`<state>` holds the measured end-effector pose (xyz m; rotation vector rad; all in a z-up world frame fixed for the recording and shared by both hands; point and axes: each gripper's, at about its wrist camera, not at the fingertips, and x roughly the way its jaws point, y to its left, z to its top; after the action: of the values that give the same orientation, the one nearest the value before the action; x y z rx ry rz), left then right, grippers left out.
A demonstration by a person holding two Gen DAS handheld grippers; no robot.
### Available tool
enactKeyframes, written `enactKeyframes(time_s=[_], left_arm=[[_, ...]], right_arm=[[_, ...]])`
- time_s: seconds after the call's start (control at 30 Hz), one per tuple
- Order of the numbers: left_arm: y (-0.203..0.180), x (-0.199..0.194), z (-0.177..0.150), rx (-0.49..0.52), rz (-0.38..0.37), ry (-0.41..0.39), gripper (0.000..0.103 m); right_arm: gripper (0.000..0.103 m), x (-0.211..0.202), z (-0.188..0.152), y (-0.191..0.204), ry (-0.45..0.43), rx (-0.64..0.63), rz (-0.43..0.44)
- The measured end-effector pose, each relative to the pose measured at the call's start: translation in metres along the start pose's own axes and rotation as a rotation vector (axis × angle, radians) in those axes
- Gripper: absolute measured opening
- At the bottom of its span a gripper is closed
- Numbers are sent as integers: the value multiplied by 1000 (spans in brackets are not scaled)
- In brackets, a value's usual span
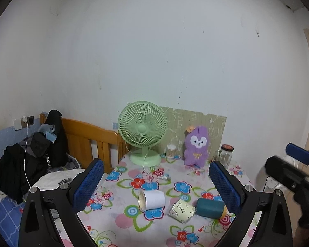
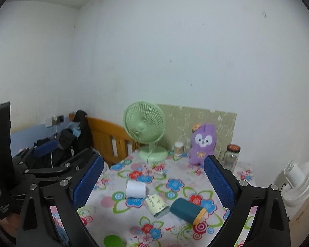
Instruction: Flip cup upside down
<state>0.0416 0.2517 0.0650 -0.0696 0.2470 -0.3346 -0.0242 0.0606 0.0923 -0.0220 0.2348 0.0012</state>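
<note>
Three cups lie on their sides on the floral tablecloth [image 1: 134, 177]: a white cup [image 1: 152, 200] [image 2: 135, 189], a pale printed paper cup [image 1: 182, 211] [image 2: 157, 204], and a teal cup with a yellow rim [image 1: 211, 207] [image 2: 187, 211]. My left gripper [image 1: 155, 185] is open and empty, held above and in front of the cups. My right gripper [image 2: 153, 181] is open and empty, also above the cups; it shows at the right edge of the left wrist view [image 1: 294, 164]. The left gripper shows at the left of the right wrist view [image 2: 45, 160].
At the back of the table stand a green fan [image 1: 143, 131], a purple plush toy [image 1: 196, 146], a cotton-swab jar [image 1: 171, 151] and a glass jar [image 1: 225, 155]. A wooden bed frame [image 1: 88, 140] with clothes is left. A green object [image 2: 113, 240] lies at the near edge. A white fan [image 2: 298, 177] stands right.
</note>
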Motion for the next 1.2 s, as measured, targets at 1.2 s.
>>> enactKeyframes(time_s=[1.2], left_arm=[[2, -21, 14, -2, 20, -83, 103]], right_arm=[[103, -7, 4, 2, -24, 8, -11]])
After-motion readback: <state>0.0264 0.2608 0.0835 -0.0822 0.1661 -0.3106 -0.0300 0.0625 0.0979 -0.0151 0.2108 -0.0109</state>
